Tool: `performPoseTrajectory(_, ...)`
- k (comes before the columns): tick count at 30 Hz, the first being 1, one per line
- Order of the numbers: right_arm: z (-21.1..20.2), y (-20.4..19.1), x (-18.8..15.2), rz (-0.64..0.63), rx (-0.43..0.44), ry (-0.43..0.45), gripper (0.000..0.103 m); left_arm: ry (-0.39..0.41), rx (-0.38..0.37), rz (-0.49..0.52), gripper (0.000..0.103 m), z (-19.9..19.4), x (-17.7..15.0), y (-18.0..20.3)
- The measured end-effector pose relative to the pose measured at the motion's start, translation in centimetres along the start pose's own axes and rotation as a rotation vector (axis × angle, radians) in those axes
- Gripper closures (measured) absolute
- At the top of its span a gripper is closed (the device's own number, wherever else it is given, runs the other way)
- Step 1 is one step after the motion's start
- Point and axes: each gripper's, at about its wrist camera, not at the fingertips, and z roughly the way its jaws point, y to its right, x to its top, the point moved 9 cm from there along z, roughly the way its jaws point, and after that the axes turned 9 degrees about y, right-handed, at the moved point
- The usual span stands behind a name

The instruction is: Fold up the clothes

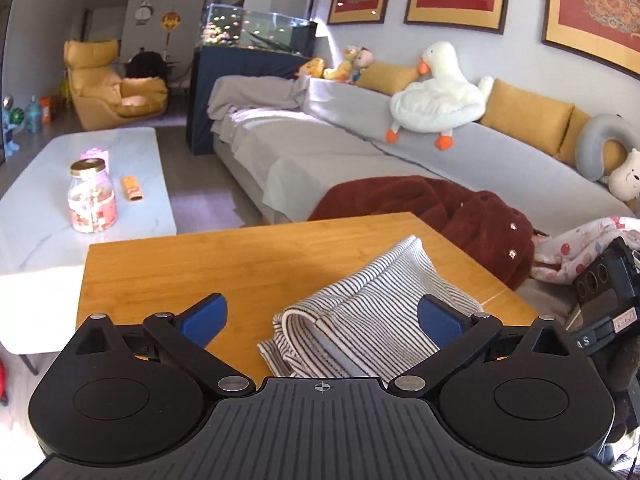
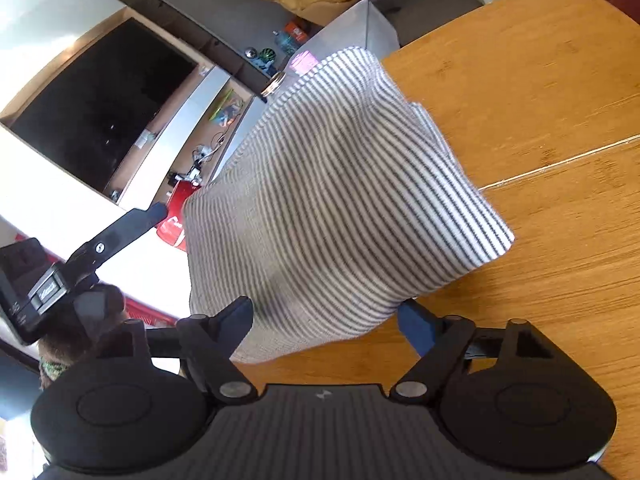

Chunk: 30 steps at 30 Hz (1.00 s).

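Observation:
A folded black-and-white striped garment [image 1: 372, 312] lies on the wooden table [image 1: 168, 272], near its right front part. My left gripper [image 1: 320, 320] is open, its blue fingertips [image 1: 208, 316] spread wide just in front of the garment's near folded edge, not touching it. In the right wrist view the same striped garment [image 2: 340, 208] fills the middle, lying on the wooden table [image 2: 540, 80]. My right gripper [image 2: 326, 320] is open, its fingers either side of the garment's near edge. The right gripper's body [image 1: 604, 292] shows at the right edge of the left wrist view.
A dark red fleece jacket [image 1: 440, 216] and a floral cloth [image 1: 580, 248] lie on the grey sofa [image 1: 360, 152] behind the table. A white coffee table [image 1: 80, 184] with a jar [image 1: 92, 196] stands at left. A TV [image 2: 100, 104] hangs beyond the table.

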Motion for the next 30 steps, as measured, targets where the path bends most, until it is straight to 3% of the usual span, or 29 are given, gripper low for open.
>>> performPoseTrajectory(3,0.1,1.4,2.0,0.009,-0.033,0.068,0.039,-0.028,-0.037,-0.014,0.0,1.5,-0.5,0.5)
performPoseTrajectory(9,-0.4,2.8,7.0,-0.193,-0.201,0.215,0.039,-0.135,-0.117,-0.117,0.0,6.3,-3.5,1.1)
performPoseTrajectory(11,-0.6,2.8,7.9,-0.197,-0.205,0.226,0.039,-0.152,-0.13,-0.163,0.0,7.0,-4.5,1.5)
performPoseTrajectory(13,-0.9,2.8,8.2,-0.172,-0.156,0.22,0.026,-0.168,-0.143,-0.209,0.0,7.6,-5.5,1.8)
performPoseTrajectory(15,-1.3,2.9,8.1,-0.155,-0.111,0.205,0.02,-0.184,-0.156,-0.255,0.0,8.2,-6.5,2.2)
performPoseTrajectory(19,-2.0,3.9,7.6,-0.189,-0.106,0.182,0.02,-0.202,-0.206,-0.251,0.0,7.4,-7.9,5.9)
performPoseTrajectory(24,-1.8,4.6,9.3,-0.26,-0.193,0.21,0.017,-0.197,-0.342,-0.18,0.0,5.7,-10.0,13.4)
performPoseTrajectory(26,-2.0,4.5,10.0,-0.313,-0.23,0.233,0.016,-0.193,-0.381,-0.196,0.0,5.1,-10.2,15.0)
performPoseTrajectory(28,-2.7,3.7,10.5,-0.389,-0.26,0.261,0.016,-0.176,-0.379,-0.207,0.0,4.3,-9.8,15.1)
performPoseTrajectory(30,-4.0,2.4,9.9,-0.484,-0.239,0.289,0.016,-0.144,-0.327,-0.201,0.0,3.3,-9.1,13.8)
